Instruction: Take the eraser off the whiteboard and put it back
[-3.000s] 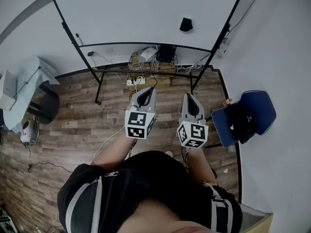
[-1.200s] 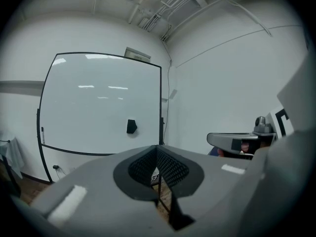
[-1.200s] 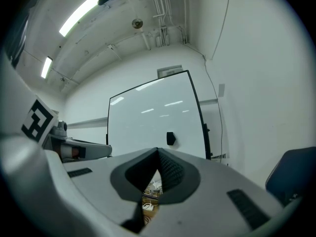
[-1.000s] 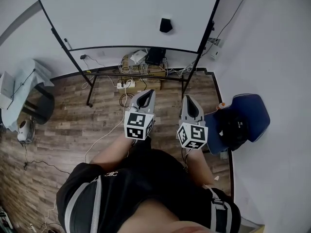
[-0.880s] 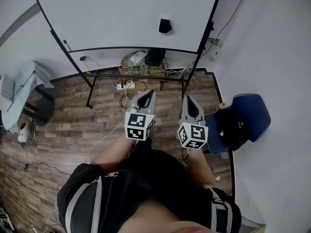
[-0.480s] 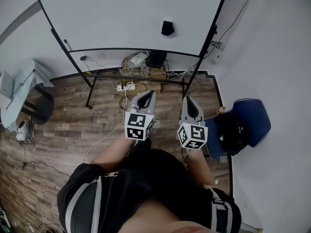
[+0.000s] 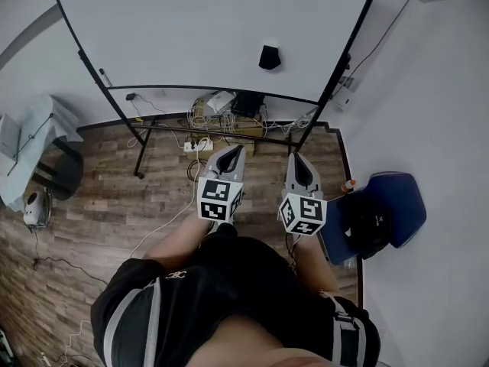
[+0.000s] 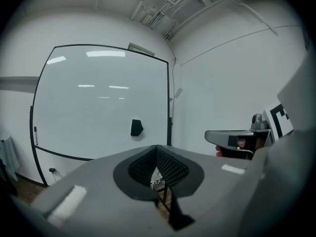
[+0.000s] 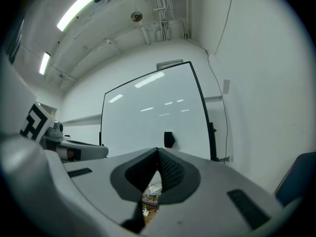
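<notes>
Pretty muted palette here. The whiteboard (image 7: pixel 191 29) is kept plain white and edged in thin black, and the eraser (image 7: pixel 269 56) is done in solid black. The left gripper (image 7: pixel 229 151) and right gripper (image 7: pixel 297 159) are both finished in light grey, lined with black ribbed pads and topped with cubes printed in black-and-white squares. The floor (image 7: pixel 114 205) is laid in brown wood-grain planks. The chair (image 7: pixel 409 197) is coloured blue, and the black shirt (image 7: pixel 229 281) is trimmed with grey stripes.
</notes>
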Motion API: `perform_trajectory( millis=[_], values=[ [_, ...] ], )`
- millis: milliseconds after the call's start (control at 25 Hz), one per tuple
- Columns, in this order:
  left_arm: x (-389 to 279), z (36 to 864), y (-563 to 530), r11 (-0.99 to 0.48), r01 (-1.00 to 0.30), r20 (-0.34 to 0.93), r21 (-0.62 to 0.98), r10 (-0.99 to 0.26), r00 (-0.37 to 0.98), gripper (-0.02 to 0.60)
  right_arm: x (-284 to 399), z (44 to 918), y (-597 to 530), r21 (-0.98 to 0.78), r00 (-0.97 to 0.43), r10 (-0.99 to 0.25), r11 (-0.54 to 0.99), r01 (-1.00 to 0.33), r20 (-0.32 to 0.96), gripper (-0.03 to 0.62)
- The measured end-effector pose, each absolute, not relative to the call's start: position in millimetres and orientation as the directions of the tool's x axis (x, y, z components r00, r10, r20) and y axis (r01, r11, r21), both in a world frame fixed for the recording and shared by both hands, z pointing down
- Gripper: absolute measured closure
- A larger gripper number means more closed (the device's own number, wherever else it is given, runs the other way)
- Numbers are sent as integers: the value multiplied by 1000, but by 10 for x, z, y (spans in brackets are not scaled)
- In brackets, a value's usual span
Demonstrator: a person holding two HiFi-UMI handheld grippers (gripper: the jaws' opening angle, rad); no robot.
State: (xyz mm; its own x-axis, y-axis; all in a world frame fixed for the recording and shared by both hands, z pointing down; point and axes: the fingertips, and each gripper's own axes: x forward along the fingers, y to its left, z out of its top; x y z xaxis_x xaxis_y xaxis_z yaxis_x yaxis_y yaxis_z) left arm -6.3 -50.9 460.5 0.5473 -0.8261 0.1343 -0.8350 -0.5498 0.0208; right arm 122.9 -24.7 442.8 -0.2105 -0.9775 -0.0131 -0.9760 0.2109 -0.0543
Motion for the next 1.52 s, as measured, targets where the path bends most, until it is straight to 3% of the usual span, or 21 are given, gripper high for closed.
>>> perform_trajectory(
  millis=[880, 1520],
  values=[
    [-387, 4613, -2548, -597, -797, 129, 90, -787, 604, 572, 825, 4380, -2296, -14, -143, -989, 143, -990, 44, 589],
    [-531, 4698, -3101, -540, -836, 161, 98, -821, 548, 572, 818, 4336, -3130, -26, -149, -988, 149, -989, 26, 589]
  ],
)
